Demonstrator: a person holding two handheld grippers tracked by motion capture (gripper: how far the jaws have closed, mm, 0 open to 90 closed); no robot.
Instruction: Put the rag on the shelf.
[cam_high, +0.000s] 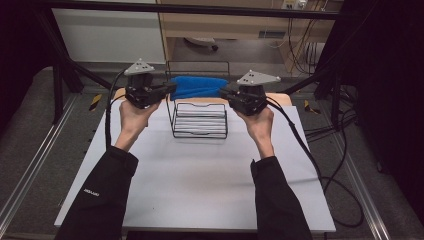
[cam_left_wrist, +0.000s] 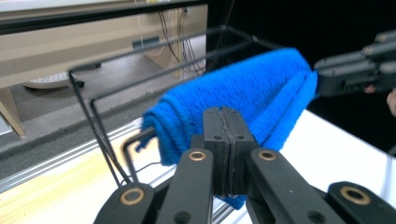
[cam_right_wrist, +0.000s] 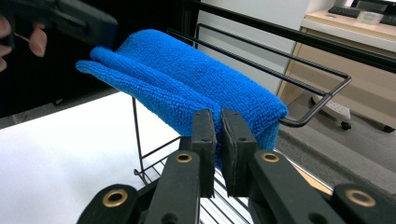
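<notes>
A blue cloth (cam_high: 199, 86) hangs folded over the top rail of a black wire rack (cam_high: 200, 120), which stands near the far edge of the white bench (cam_high: 200, 175), about midway between its left and right edges. Both hands hold their grippers at the cloth's ends, one on each side of the rack.

The left gripper (cam_high: 170, 89) points at the cloth's left end. In the left gripper view its jaws are pressed together with no gap, and the cloth (cam_left_wrist: 243, 98) lies right behind and below them; a bit of blue shows under the tips, so they seem clamped on its edge.

The right gripper (cam_high: 224, 93) meets the cloth's right end. In the right gripper view its jaws stand slightly apart, a narrow gap between them, with the cloth (cam_right_wrist: 187, 79) just behind the tips (cam_right_wrist: 219, 140); whether they pinch it I cannot tell.
</notes>
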